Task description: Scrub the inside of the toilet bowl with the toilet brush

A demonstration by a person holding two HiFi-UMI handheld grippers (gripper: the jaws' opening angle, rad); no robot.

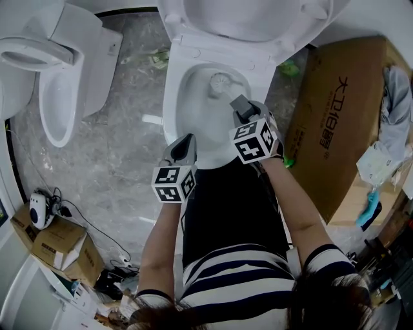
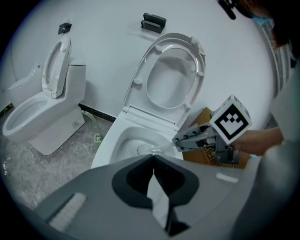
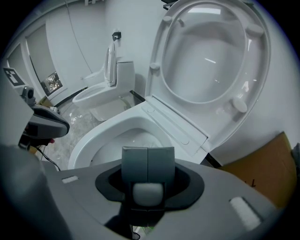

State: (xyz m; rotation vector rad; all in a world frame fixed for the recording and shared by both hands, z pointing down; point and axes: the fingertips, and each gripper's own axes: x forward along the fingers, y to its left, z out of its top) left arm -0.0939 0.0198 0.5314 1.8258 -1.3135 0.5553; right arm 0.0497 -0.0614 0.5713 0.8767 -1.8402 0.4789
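Note:
The white toilet bowl [image 1: 193, 122] stands open, its lid and seat [image 1: 248, 19] raised. The toilet brush's white head [image 1: 219, 82] lies inside the bowl near the back; in the left gripper view the brush head [image 2: 143, 150] is also in the bowl. My right gripper [image 1: 239, 102] is over the bowl, shut on the brush handle; the handle's rounded grey end [image 3: 147, 192] shows between the shut jaws of that right gripper [image 3: 148, 154]. My left gripper [image 1: 186, 139] hovers over the bowl's front rim, shut and holding nothing, and this left gripper [image 2: 153, 158] points at the bowl.
A second toilet [image 1: 58, 71] stands to the left on the marble floor. A large cardboard box [image 1: 342, 122] stands close on the right. Small boxes [image 1: 58, 248] and cables lie at the lower left. The person's legs are directly in front of the bowl.

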